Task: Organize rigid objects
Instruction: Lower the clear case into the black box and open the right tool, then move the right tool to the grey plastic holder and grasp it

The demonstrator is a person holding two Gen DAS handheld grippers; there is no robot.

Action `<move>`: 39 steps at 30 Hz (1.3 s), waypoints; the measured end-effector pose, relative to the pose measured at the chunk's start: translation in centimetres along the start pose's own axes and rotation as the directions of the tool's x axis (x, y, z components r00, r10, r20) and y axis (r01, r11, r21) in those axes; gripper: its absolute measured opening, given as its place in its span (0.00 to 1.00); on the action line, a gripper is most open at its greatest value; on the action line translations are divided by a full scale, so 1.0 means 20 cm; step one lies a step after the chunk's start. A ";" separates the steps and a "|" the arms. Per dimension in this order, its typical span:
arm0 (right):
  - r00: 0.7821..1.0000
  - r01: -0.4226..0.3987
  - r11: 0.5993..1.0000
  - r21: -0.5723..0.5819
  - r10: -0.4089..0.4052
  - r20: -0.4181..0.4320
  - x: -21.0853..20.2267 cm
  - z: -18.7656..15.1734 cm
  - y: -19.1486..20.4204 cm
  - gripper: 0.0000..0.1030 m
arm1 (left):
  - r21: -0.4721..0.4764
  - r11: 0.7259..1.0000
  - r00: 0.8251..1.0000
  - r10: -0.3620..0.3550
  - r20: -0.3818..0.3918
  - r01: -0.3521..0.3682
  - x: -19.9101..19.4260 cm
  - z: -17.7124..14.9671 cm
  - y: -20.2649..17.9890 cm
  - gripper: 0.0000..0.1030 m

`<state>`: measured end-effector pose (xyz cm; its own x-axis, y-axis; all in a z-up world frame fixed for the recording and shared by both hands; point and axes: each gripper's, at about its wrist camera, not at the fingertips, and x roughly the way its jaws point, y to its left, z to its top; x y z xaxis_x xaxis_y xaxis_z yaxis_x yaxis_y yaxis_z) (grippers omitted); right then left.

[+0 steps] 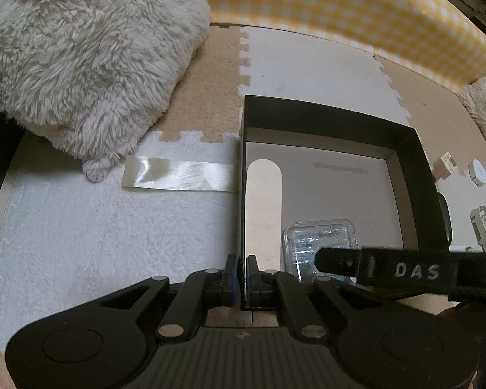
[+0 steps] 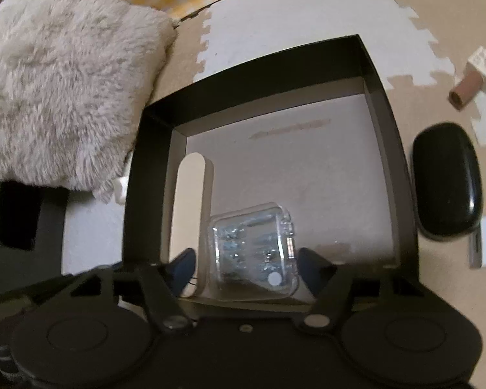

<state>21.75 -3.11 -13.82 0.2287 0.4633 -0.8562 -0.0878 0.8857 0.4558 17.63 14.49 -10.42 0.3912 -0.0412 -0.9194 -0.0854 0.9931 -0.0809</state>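
Note:
A black open box [image 1: 418, 175] [image 2: 385, 103] lies on the floor mat. Inside it sits a clear plastic case [image 1: 311, 243] [image 2: 252, 249] with small metal parts. My left gripper [image 1: 242, 275] is shut on the box's left wall near its front corner. My right gripper [image 2: 246, 265] is open over the box's front edge, its fingers on either side of the clear case and apart from it. The right gripper's finger marked "DAS" [image 1: 414, 270] crosses the left wrist view.
A fluffy cream cushion [image 1: 81, 58] [image 2: 58, 81] lies left of the box. A shiny ribbon [image 1: 178, 178] lies on the white mat. A black oval case [image 2: 447, 178], a brown tube with a white block [image 2: 469, 77] and small white devices [image 1: 482, 227] lie to the right. A yellow checked cloth [image 1: 356, 9] runs behind.

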 end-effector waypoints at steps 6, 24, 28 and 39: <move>1.000 0.005 0.999 -0.053 -0.006 -0.014 0.03 -0.01 0.02 0.45 | -0.001 1.000 1.000 0.000 -0.001 0.000 0.00 0.00 0.00 0.05; 0.997 0.018 0.982 -0.188 -0.003 0.079 -0.20 -0.02 0.03 0.52 | -0.003 1.000 1.000 0.001 0.003 -0.001 0.00 0.00 0.01 0.04; 0.994 0.019 0.974 -0.226 0.007 0.109 -0.28 -0.03 0.02 0.62 | -0.002 1.000 1.000 0.001 0.003 -0.001 0.00 0.00 0.01 0.04; 0.979 0.037 0.944 -0.329 0.033 0.203 -0.50 -0.08 0.04 0.97 | 0.000 1.000 1.000 0.004 0.004 -0.004 0.00 0.00 0.01 0.04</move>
<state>17.94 -6.93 -5.28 0.4181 0.4767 -0.7733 -0.3932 0.8624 0.3189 17.67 14.74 -10.49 0.3943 -0.0372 -0.9182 -0.0866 0.9932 -0.0774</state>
